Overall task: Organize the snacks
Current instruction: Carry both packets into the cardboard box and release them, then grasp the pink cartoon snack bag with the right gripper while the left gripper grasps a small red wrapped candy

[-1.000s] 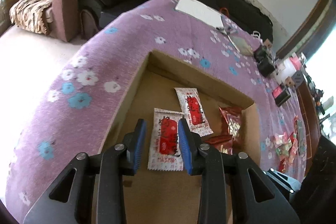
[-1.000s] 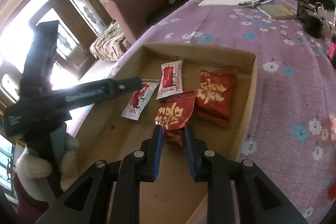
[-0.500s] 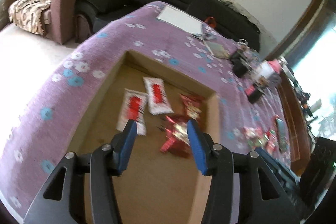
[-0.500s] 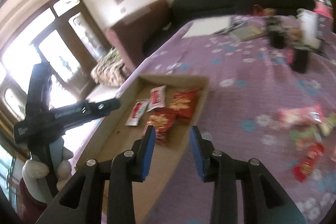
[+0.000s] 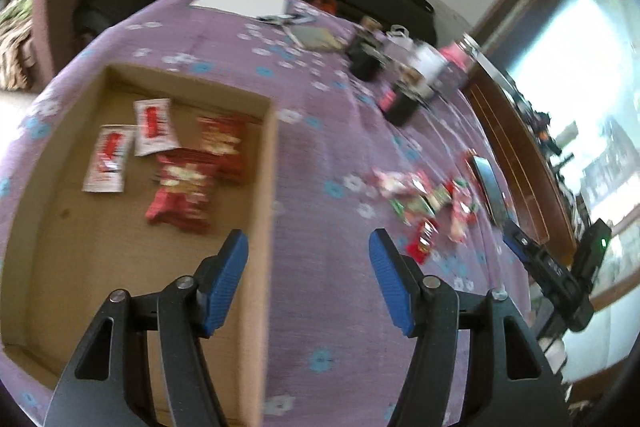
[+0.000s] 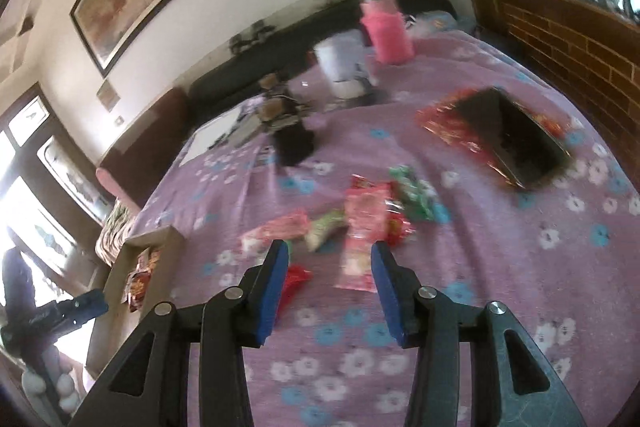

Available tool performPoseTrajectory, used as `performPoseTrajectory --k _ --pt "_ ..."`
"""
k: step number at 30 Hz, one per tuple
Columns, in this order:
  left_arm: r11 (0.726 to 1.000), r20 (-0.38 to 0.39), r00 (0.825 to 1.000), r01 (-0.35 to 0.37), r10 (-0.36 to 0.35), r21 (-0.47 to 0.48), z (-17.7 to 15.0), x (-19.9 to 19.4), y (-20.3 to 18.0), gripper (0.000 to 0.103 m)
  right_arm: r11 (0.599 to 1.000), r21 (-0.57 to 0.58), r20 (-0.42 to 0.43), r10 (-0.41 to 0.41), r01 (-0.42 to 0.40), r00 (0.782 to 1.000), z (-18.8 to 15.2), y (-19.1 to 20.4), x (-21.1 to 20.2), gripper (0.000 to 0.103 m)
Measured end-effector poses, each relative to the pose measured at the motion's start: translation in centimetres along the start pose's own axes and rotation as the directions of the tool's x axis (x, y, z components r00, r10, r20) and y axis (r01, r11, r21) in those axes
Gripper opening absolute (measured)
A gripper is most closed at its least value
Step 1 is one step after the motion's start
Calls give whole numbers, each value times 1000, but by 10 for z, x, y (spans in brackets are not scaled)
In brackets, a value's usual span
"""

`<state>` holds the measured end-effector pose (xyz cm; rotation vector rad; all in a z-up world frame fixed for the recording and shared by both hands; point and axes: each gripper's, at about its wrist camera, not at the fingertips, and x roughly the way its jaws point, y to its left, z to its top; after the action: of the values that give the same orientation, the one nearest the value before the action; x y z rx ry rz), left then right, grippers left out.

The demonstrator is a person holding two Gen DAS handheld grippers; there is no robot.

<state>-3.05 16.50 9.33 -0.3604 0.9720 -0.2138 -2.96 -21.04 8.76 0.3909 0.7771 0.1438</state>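
Left wrist view: the left tool (image 5: 308, 279) hung wide and empty above the near wall of the box (image 5: 269, 211), which lay on the flowered purple surface (image 5: 332, 131). Ahead and to its left, inside the box, lay four snacks: two white packets (image 5: 108, 158) side by side, and to their right two red bags (image 5: 182, 189), one partly over the other. Most of the box floor was bare. Ahead and to the tool's right, well apart from the box, a loose pile (image 5: 424, 201) of red, pink and green wrappers sat on the cloth, near a dark tablet (image 5: 490, 187).

In the right wrist view, the right tool (image 6: 329, 289) was likewise spread wide with nothing between its fingers, poised just short of that pile (image 6: 360, 223). A pink packet (image 6: 362, 237) lay just ahead between its fingers and a small red wrapper (image 6: 294, 281) beside its left finger. The box (image 6: 132, 267) showed far off to the tool's left. The frames were blurred, so the exact number of loose snacks could not be told.

By appearance the job stood partway: four snacks boxed, the pile of several not yet gathered, and the right tool looked best placed to take the next piece.
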Motion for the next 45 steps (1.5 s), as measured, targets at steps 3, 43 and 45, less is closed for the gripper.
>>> performPoseTrajectory --k 3,43,45 --pt "999 -37 999 6 -4 48 -8 12 -22 62 1000 2 -29 4 -4 1000 -3 -4 12 46" --pt "848 -55 987 -102 152 520 -59 130 -161 17 994 108 -90 15 -5 996 5 -41 65 28" --pt "864 -70 988 -85 138 496 -64 119 -148 17 994 108 -91 16 -6 996 5 -41 64 28"
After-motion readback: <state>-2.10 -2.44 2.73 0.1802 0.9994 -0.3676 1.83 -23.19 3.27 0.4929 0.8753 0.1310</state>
